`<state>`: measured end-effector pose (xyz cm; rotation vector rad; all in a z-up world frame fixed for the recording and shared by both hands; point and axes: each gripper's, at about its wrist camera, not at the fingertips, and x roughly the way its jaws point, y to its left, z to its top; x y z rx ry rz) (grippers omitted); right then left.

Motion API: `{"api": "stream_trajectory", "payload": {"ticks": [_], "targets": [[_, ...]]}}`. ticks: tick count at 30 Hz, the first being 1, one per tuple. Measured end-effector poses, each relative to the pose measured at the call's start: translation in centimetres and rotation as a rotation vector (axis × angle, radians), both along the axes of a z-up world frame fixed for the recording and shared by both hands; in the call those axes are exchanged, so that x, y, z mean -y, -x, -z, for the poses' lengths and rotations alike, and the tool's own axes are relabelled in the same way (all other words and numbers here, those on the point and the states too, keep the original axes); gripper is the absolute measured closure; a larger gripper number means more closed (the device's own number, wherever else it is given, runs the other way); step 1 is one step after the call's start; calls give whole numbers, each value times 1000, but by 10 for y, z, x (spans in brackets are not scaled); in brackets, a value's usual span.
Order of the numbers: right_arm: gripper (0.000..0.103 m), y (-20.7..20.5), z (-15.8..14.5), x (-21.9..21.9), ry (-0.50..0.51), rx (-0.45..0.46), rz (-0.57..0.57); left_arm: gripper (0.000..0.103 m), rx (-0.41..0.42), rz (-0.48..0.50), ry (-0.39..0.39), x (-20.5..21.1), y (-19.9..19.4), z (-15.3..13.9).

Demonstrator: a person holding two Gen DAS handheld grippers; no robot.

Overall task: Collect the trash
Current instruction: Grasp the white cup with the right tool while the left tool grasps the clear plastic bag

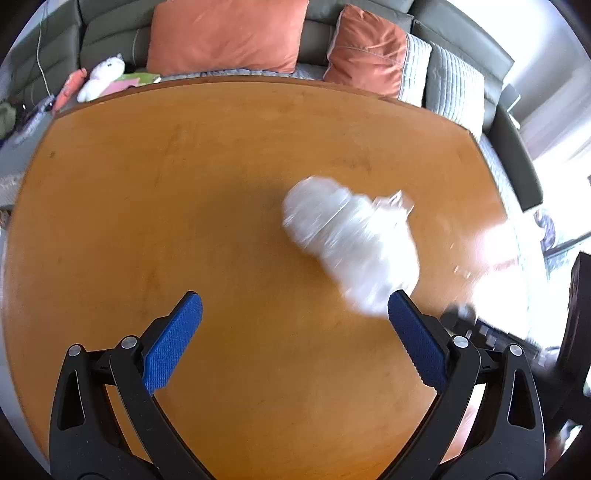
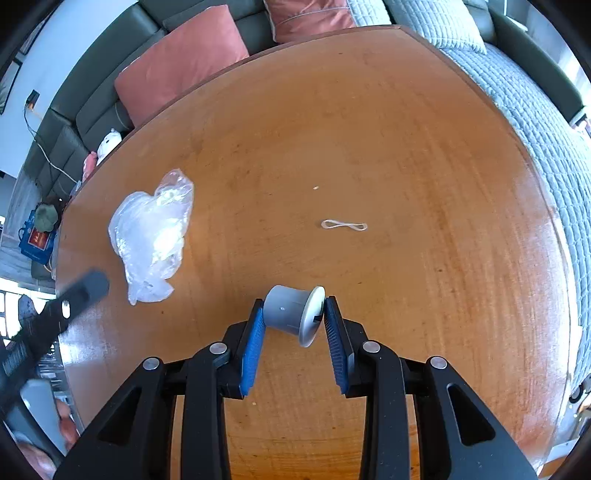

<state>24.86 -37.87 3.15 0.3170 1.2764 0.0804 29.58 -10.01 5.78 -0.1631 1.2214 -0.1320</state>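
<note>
A crumpled clear plastic bag (image 1: 351, 240) lies on the round wooden table (image 1: 184, 184), blurred in the left wrist view. My left gripper (image 1: 295, 306) is open just short of it, and its right finger tip overlaps the bag's near end. In the right wrist view the same bag (image 2: 153, 236) lies at the left. My right gripper (image 2: 293, 306) is shut on a small grey coffee capsule (image 2: 291, 314), which lies sideways with its flat rim against the right pad. A pale rubber band (image 2: 343, 225) lies beyond it, with a tiny crumb (image 2: 316, 187) farther back.
A grey sofa with orange cushions (image 1: 225, 33) and a quilted grey cover (image 2: 535, 122) curves around the table's far side. A white plush toy (image 1: 101, 75) lies on the sofa at the left. The left gripper's dark finger (image 2: 77, 291) shows at the left of the right wrist view.
</note>
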Motion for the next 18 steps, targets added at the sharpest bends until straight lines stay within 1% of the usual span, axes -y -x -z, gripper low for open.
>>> {"api": "stream_trajectory", "payload": {"ticks": [3,5,8,11,15,16,17,18], "targets": [[69,5,1,8,0,2,7,6,-20,-16,18,8,-18,5],[69,4,1,4,-5,9,11,6,-41,-29,20,13,-27,10],[69,2,2,0,1,14,5,6,-55,-46,-10,17,-39,18],[69,2,1,-2,-1,15,11,6,-62,-37,-21,23,-46,25],[69,2,2,-8,4,9,17,6,-33,34,-133,42,-52,29],[69,3,2,-9,6,7,17,6,-25,57,-149,45,-52,30],[69,4,2,-10,8,6,18,13,-18,74,-151,46,-51,30],[69,5,2,-10,10,5,19,32,-8,104,-136,47,-49,30]]}}
